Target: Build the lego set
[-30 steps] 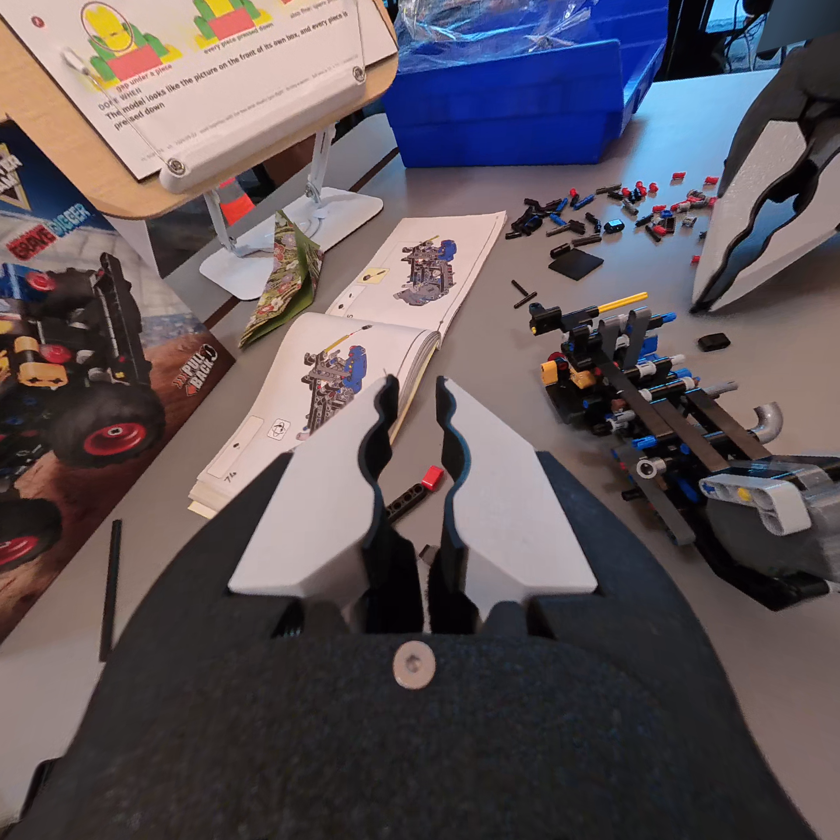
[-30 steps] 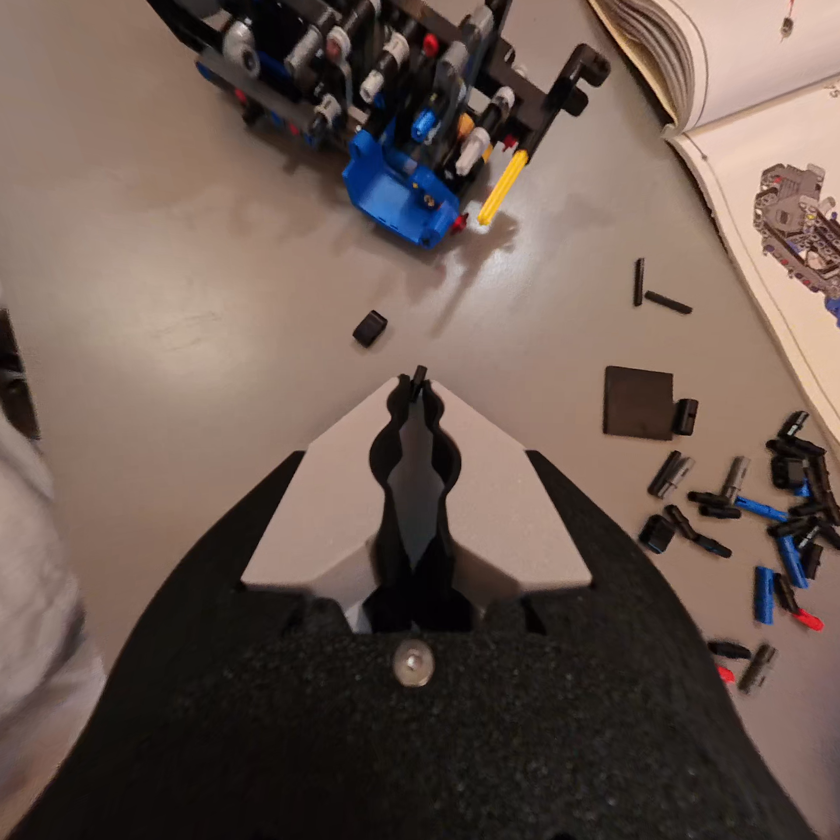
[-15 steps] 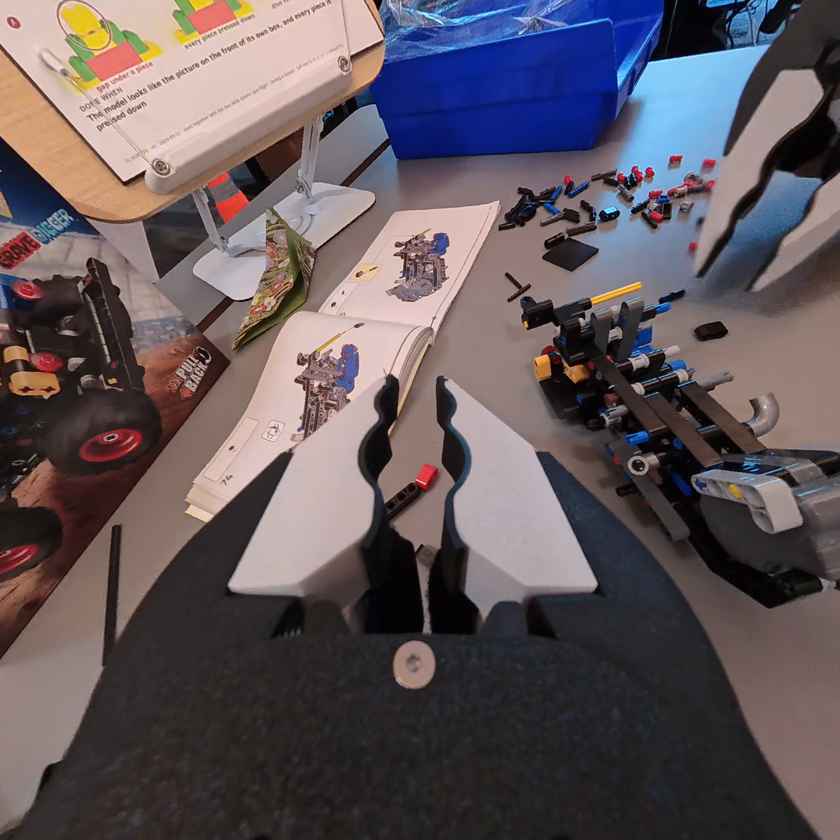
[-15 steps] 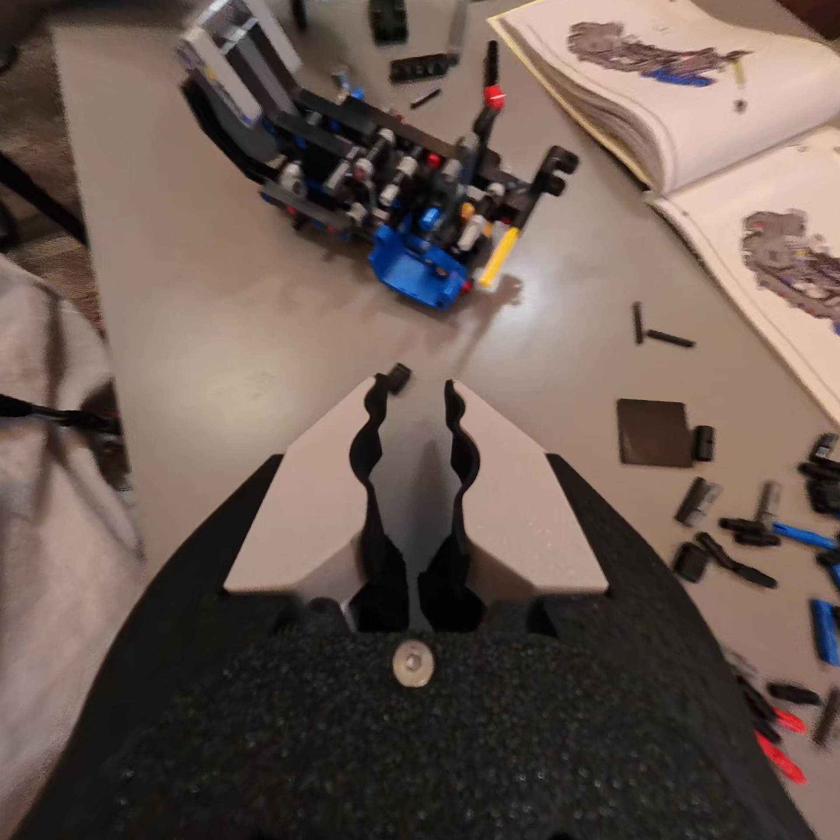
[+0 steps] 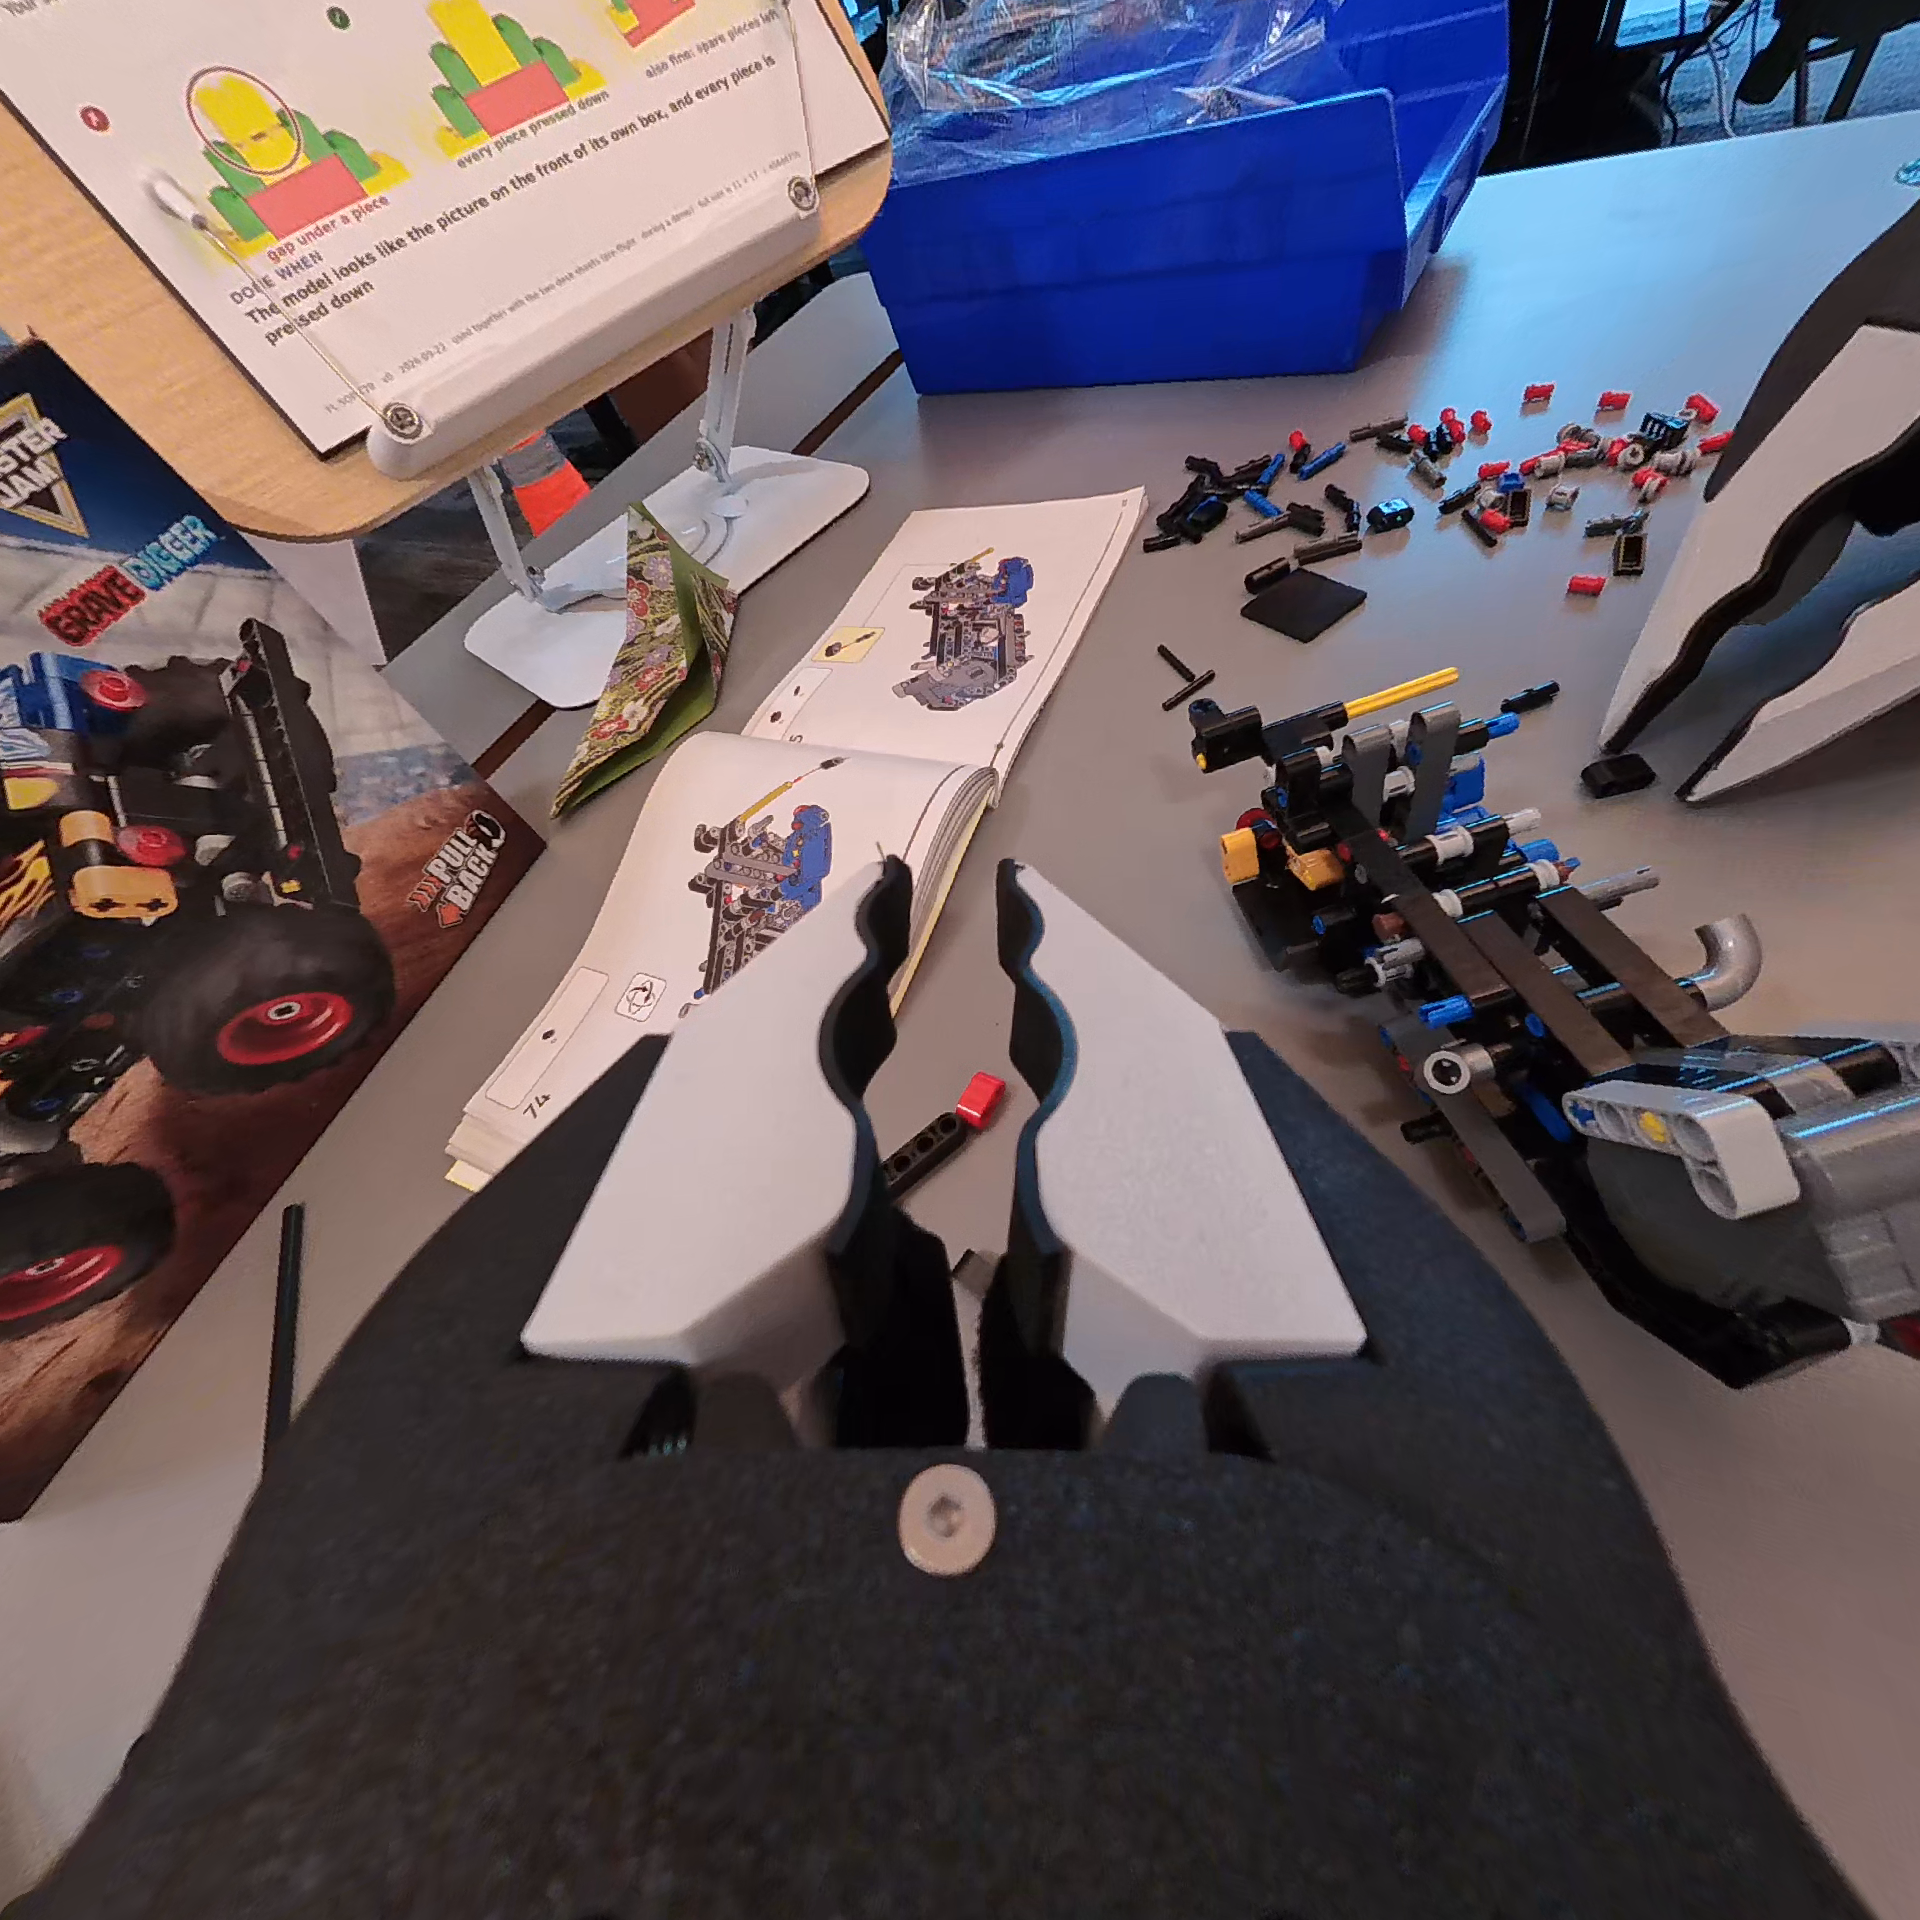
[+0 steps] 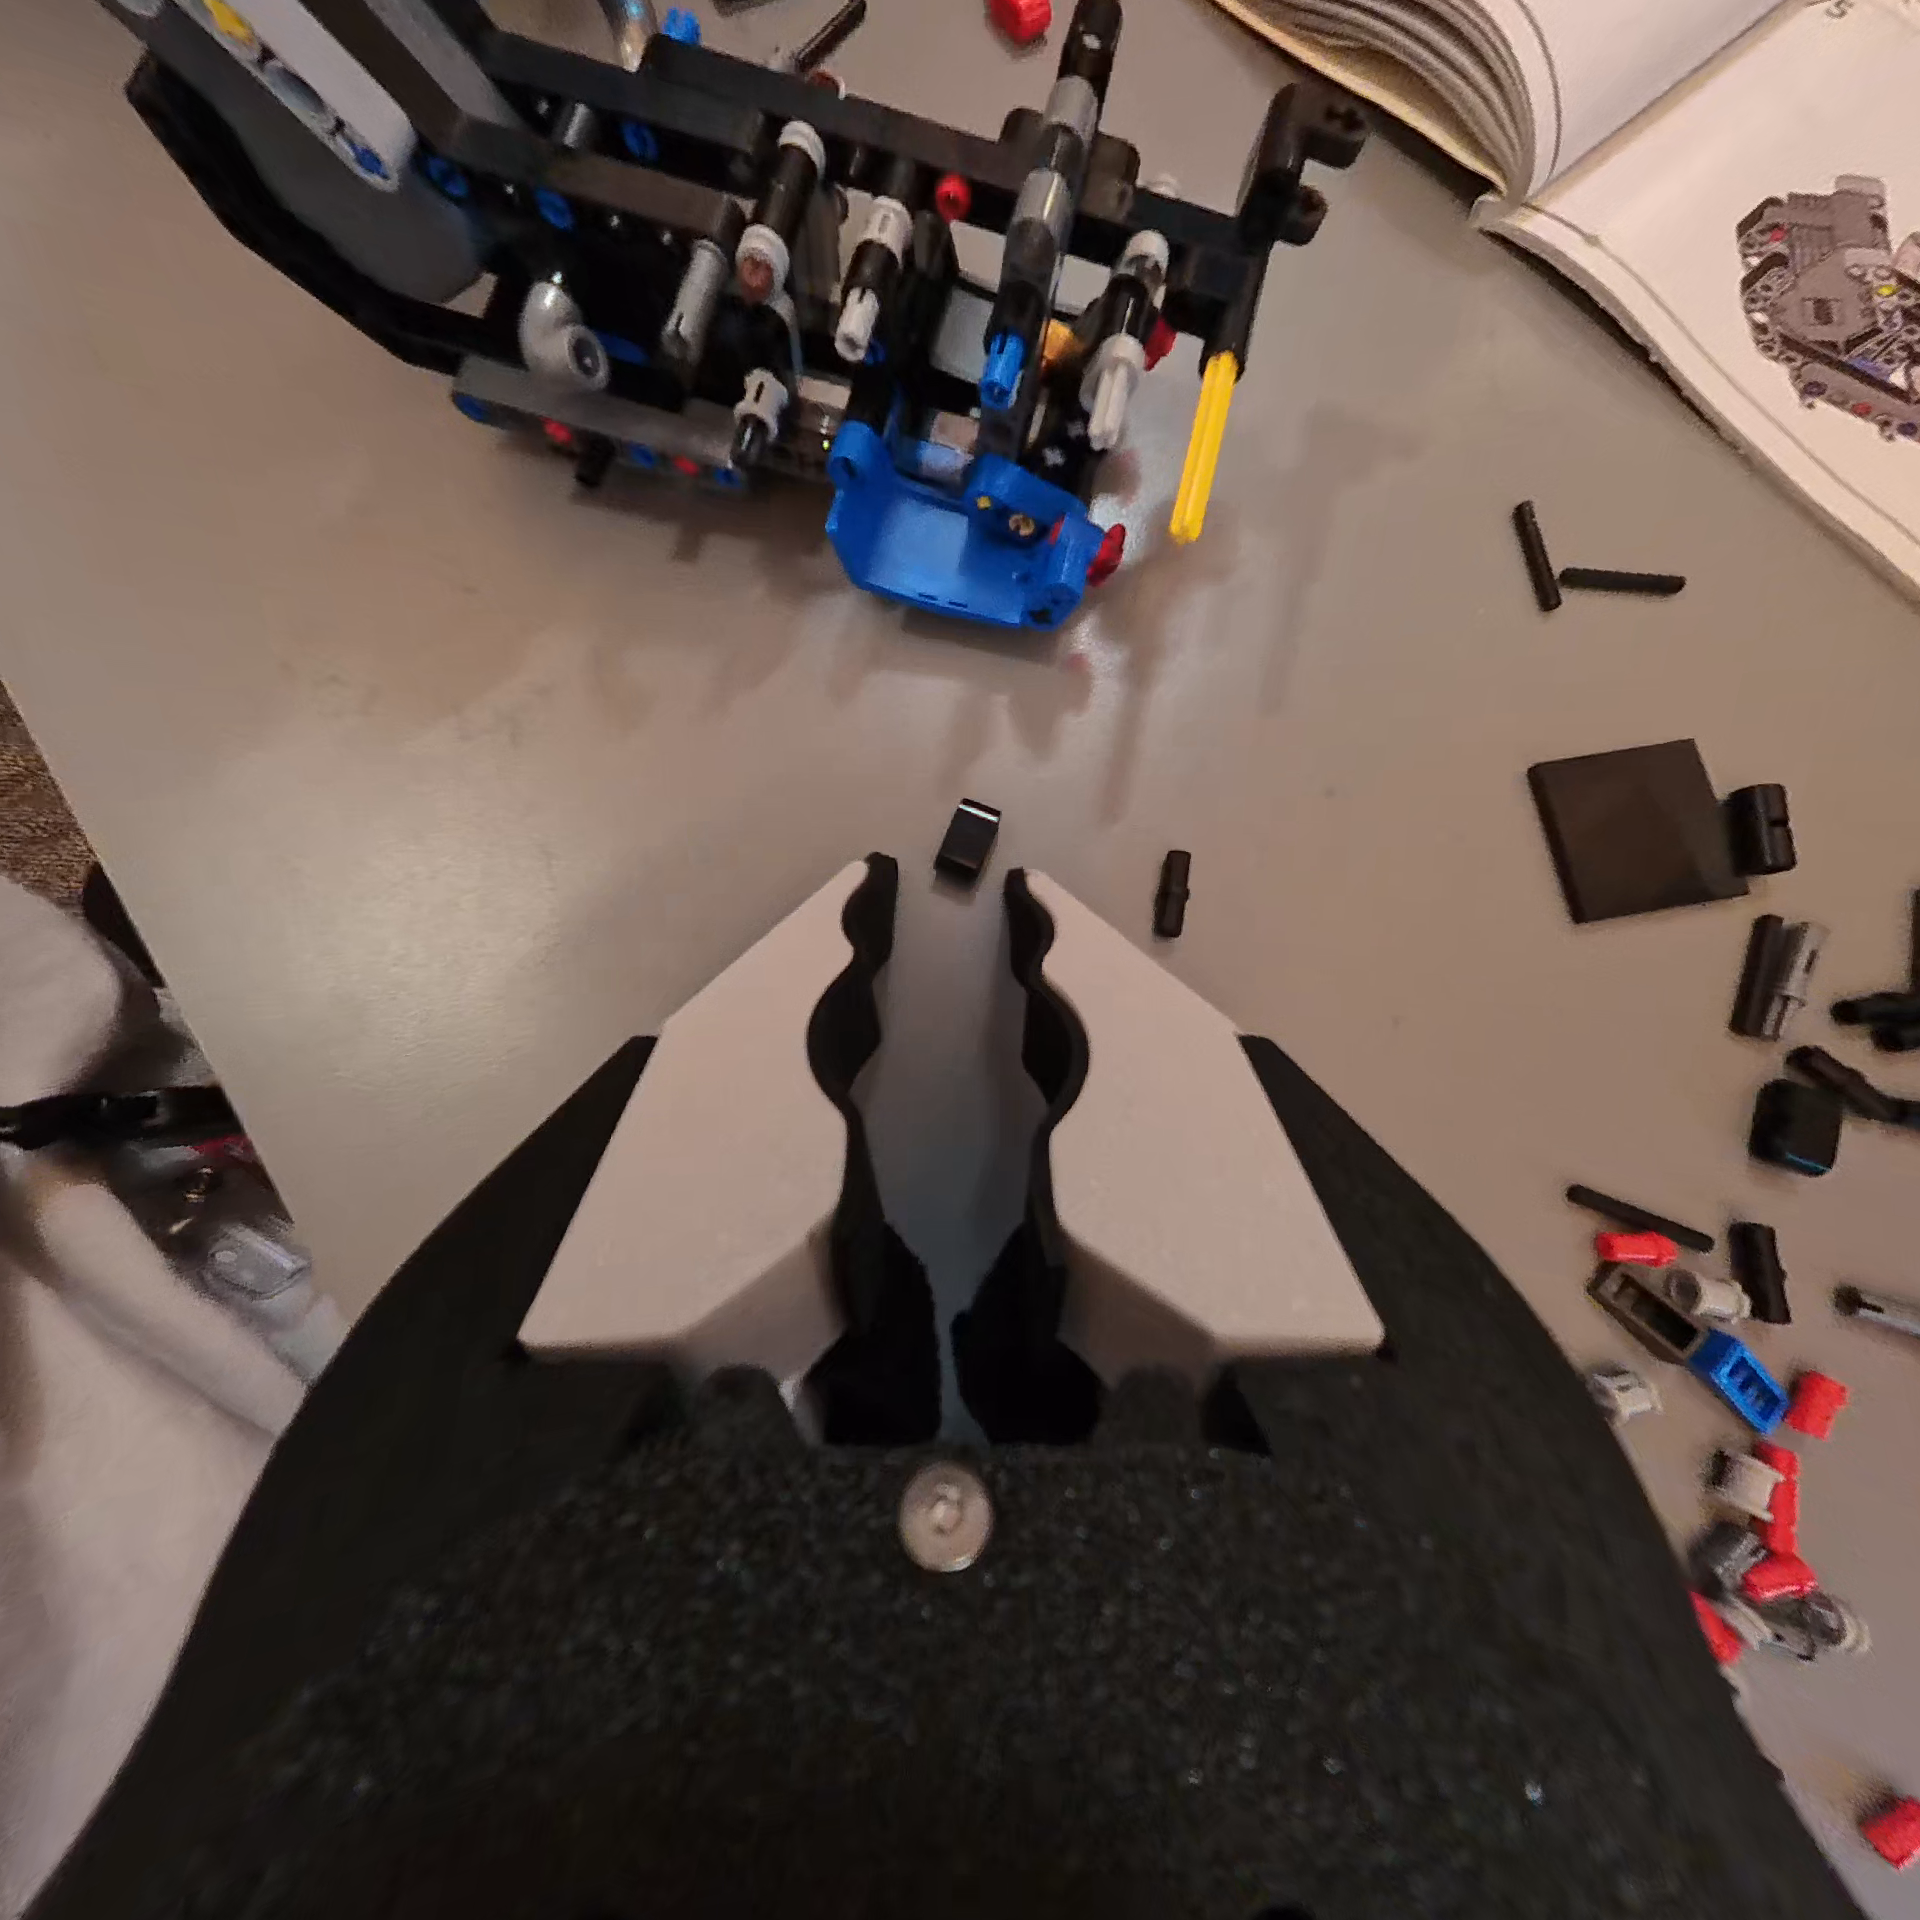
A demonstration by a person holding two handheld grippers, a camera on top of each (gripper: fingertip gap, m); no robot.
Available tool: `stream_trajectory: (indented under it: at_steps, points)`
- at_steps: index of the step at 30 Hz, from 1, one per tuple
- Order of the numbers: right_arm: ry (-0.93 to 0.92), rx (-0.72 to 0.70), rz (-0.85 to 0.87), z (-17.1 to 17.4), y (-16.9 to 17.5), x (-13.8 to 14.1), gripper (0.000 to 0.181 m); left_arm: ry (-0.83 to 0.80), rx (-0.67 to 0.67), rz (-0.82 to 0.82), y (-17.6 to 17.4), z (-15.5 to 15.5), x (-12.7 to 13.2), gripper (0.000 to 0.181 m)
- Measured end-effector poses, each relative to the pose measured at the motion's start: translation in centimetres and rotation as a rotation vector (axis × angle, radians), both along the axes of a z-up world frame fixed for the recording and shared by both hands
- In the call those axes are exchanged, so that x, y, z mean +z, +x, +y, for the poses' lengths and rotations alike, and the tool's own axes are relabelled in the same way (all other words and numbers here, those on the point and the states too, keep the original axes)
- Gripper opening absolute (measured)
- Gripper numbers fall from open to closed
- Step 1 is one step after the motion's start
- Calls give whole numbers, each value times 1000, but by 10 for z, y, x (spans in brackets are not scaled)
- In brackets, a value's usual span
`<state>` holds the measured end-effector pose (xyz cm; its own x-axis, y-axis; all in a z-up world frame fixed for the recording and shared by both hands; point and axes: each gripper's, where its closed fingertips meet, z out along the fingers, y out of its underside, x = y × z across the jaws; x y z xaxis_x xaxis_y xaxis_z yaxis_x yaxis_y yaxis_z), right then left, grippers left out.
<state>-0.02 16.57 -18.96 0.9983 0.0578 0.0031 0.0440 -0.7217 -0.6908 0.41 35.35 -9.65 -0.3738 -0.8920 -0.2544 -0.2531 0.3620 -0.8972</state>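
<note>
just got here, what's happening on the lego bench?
A person with two handheld grippers is partway through a lego build. The half-built chassis sits on the table beside the open instruction booklet and a scatter of loose parts. The right gripper is open, tips just short of a small black piece, not gripping it. The left gripper is open and holds nothing.

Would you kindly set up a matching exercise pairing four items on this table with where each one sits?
Items:
1. small black piece
2. red piece
3. flat black square tile
4. yellow axle

Places:
A. sticking out of the partly built model
B. on the table just beyond the right gripper tips
C. seen between the open jaws of the left gripper
D. beside the loose parts pile, near the open instruction booklet

Pairs: 1-B, 2-C, 3-D, 4-A
</note>
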Motion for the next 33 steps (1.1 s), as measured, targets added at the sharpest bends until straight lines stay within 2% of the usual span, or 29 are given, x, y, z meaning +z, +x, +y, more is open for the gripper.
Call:
stream_trajectory:
  at_steps: [4,8,11,14,17,21,24,27,29,31,33]
  points:
    - [8,-12,3,6,0,0,20,11,-1,7,-1,1,-3,14]
    - [-3,-26,-11,9,1,-1,8,9,-12,16,-1,-3,-6,14]
    - [-5,-37,-24,11,4,1,7,18,-17,15,-2,-5,-5,14]
    - [120,-63,10,19,8,24,7,18,-34,-6,-5,-10,3,15]
    - [319,-66,180,30,7,59,7,8,-68,-57,-10,-23,18,17]
    - [541,79,642,40,-13,110,7,56,-203,-80,-22,-63,28,21]
    - [584,153,968,47,-17,133,7,121,-273,-82,-26,-97,28,27]
    - [489,272,1303,48,-31,142,7,129,-338,-75,-29,-130,31,36]
    - [414,334,1390,45,-42,139,7,87,-419,-52,-36,-149,33,34]
    - [387,363,1338,44,-48,133,6,58,-491,-12,-41,-161,31,26]
    - [380,388,1284,41,-51,131,7,53,-497,-13,-39,-162,31,19]
